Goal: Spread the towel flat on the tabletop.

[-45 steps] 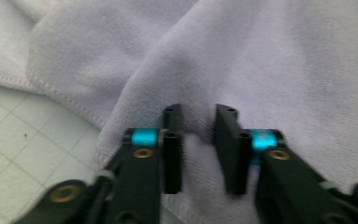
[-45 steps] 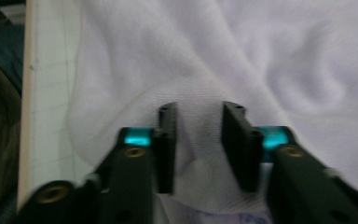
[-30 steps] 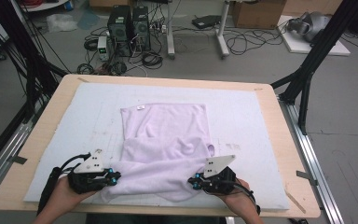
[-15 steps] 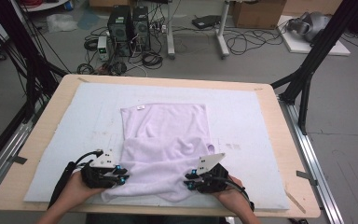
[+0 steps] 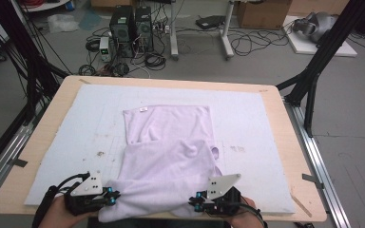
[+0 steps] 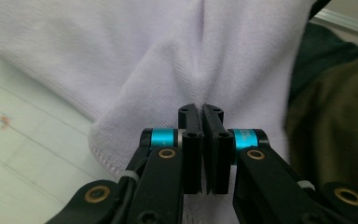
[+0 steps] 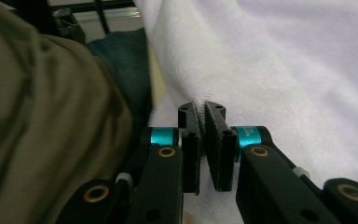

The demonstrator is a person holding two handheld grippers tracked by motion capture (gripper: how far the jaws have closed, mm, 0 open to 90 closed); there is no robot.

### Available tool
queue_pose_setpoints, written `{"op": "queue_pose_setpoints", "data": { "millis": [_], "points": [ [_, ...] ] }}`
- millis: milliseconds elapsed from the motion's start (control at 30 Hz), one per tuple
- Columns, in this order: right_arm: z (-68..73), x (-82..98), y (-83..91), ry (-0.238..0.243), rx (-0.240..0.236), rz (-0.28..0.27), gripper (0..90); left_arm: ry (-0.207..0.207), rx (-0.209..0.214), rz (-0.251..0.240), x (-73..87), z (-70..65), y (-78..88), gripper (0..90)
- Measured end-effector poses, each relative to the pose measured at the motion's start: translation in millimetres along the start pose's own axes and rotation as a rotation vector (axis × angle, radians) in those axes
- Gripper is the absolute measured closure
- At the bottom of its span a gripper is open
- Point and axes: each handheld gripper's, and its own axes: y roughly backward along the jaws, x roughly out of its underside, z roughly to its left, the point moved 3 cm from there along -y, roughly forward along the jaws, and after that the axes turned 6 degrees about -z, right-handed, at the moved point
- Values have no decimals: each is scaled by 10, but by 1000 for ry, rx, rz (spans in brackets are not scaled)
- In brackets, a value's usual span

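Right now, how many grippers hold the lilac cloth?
2. The left gripper is shut on the lilac cloth at its near left corner; the right gripper is shut on its near right corner.

A wooden table [image 5: 294, 156] carries 1 pale blue mat [image 5: 76, 128] that covers most of its top. A lilac towel [image 5: 171, 142] lies on the mat, its near edge overhanging the front.

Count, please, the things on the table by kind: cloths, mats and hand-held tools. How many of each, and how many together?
Lilac cloth: 1
Pale blue mat under it: 1
Hand-held tools: 2, the left tool and the right tool, each shut on the cloth's near edge
Total: 4
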Motion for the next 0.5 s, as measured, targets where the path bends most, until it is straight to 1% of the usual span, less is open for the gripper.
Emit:
{"op": "queue_pose_setpoints", "data": {
  "millis": [33,67,100,133,167,200,233,267,300,367,433,467,500],
  "points": [
    [56,-13,18,-2,-22,-3,845,-6,3,-11,-12,-37,34,858],
    [101,-30,37,1,-50,-8,829,-17,-2,-24,-32,-48,62,850],
    [127,-52,60,7,-60,-15,787,-16,-24,-37,-53,-42,79,812],
    [126,-80,85,9,-47,-29,743,-17,-39,-50,-78,-9,81,730],
    [95,-109,118,10,-29,-43,724,-14,-48,-61,-100,37,77,690],
    [44,-139,153,7,-7,-60,690,-8,-57,-81,-123,93,59,665],
    [-31,-165,180,9,26,-77,665,-2,-67,-94,-146,155,31,635],
    [-104,-182,201,6,50,-75,657,3,-82,-100,-169,218,-8,613],
    [-187,-188,213,16,77,-70,644,3,-90,-103,-188,286,-52,596],
    [-364,-149,209,26,138,-36,619,16,-95,-110,-223,409,-163,576],
    [-549,-45,168,17,177,15,594,17,-91,-85,-239,511,-302,553],
    [-626,20,137,-4,181,27,589,27,-80,-72,-238,543,-376,547],
    [-688,86,97,-27,174,28,585,39,-62,-61,-231,557,-453,543]
  ]
}}
